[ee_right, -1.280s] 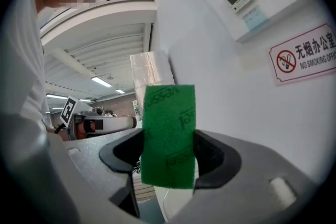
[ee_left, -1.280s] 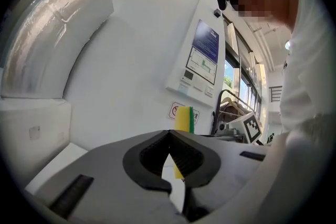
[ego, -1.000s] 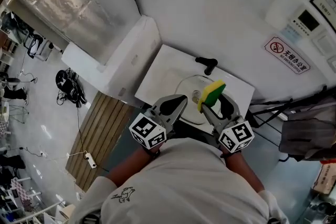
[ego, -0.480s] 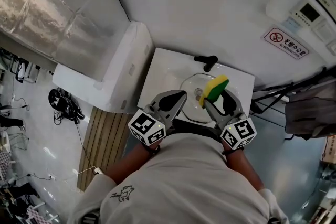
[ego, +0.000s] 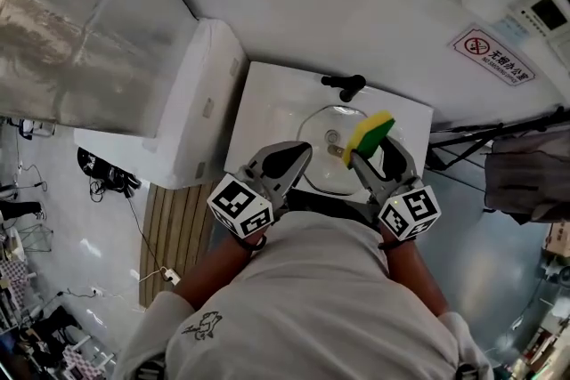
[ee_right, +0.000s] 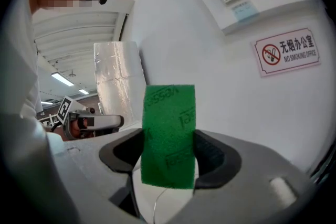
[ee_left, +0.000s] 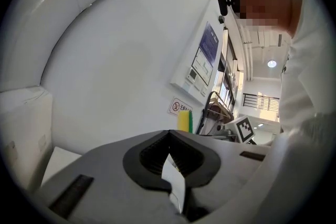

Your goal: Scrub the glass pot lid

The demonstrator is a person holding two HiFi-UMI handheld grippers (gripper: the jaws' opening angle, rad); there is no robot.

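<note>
Green-and-yellow sponge (ego: 370, 132) now over far-right rim of glass pot lid (ego: 328, 166), closer to black tap (ego: 347, 86) than a second ago; both tongs shifted with it. Right tongs (ee_right: 169, 150) clenched on sponge, green face toward camera. Left tongs (ee_left: 169, 134) pressed together, empty. Lid lies in white sink (ego: 267, 102). Wall sign (ee_right: 287, 52): "无烟办公室 NO SMOKING OFFICE".

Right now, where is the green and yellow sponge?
In the head view it is right of centre: the sponge is clamped between the jaws of the right gripper, over the white sink and near the black tap.
</note>
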